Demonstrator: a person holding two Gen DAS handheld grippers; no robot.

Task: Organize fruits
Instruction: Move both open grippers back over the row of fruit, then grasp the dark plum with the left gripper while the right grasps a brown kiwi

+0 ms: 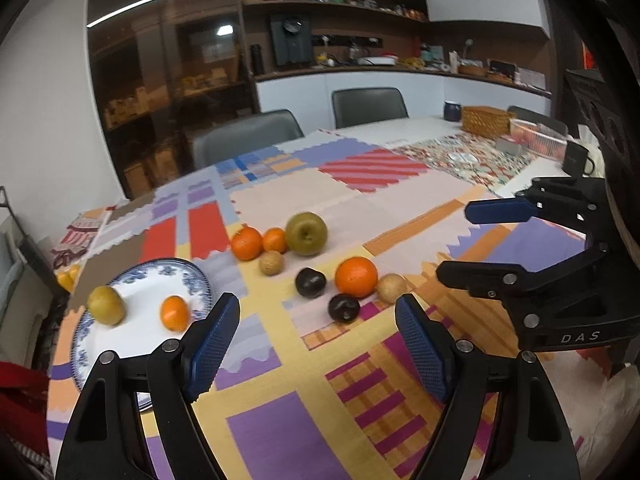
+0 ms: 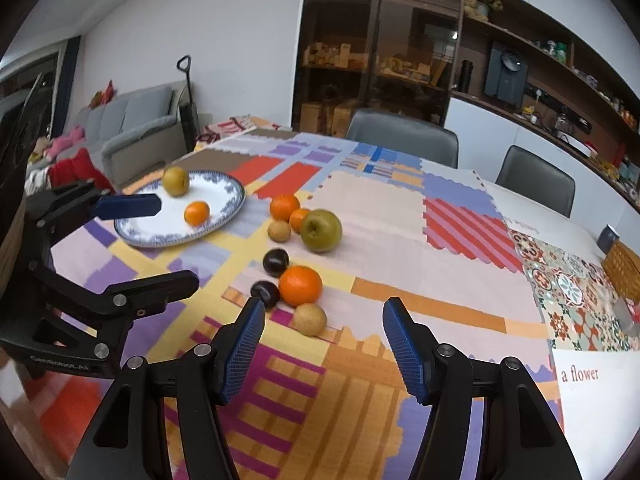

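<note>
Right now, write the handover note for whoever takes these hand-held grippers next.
Left hand-held gripper: open, empty, above the tablecloth beside the plate.
Right hand-held gripper: open, empty, near the closest fruit.
Done: a pear and a small orange lie on the plate.
Left on the cloth: a big pear, three oranges including the large one, two dark plums, two small brown fruits.

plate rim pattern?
Blue floral print on the white plate; clearest in the right wrist view.
</note>
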